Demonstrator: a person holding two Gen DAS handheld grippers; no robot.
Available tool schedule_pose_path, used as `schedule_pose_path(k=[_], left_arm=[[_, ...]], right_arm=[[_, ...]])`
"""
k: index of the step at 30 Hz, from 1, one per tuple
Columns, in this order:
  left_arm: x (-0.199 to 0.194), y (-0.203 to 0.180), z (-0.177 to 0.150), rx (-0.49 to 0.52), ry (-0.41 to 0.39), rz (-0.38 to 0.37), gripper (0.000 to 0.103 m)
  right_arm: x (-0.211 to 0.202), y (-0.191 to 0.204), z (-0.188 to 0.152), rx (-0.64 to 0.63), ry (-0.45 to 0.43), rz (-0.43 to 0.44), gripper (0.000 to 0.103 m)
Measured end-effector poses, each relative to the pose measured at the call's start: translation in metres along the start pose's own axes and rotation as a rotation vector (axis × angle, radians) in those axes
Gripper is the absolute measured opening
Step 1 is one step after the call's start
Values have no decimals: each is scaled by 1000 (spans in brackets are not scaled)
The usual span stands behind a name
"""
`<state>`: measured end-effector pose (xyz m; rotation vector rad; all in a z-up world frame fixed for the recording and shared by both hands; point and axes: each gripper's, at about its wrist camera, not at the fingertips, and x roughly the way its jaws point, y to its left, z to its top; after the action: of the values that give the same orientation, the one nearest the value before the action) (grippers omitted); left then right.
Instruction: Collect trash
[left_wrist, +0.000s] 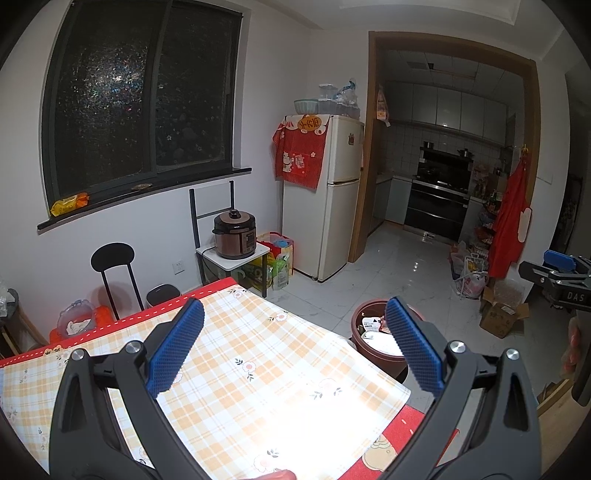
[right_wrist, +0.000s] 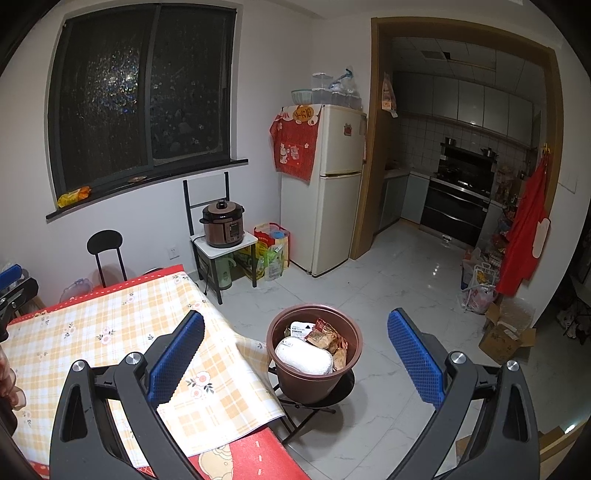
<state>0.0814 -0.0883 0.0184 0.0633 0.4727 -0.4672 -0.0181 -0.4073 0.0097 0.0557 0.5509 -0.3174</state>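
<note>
Both the left gripper (left_wrist: 295, 347) and right gripper (right_wrist: 295, 350) gape wide, empty, over the orange-checked tablecloth (right_wrist: 110, 332), the trash-filled round brown plastic bin (right_wrist: 314, 354) ahead of the right.

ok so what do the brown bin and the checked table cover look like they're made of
Brown bin: probably moulded plastic, smooth with a dull sheen and a rolled rim. Checked table cover: likely vinyl or oilcloth, since it shines under the light and its overhanging corner curls stiffly in the right wrist view instead of draping like cloth.
</note>
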Motion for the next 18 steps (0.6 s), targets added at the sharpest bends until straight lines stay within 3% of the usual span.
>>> schedule_pose_path(k=[18], left_arm=[[0, 0, -4, 7, 4, 0, 97]], right_arm=[[-2, -8, -3, 3, 12, -15, 98]])
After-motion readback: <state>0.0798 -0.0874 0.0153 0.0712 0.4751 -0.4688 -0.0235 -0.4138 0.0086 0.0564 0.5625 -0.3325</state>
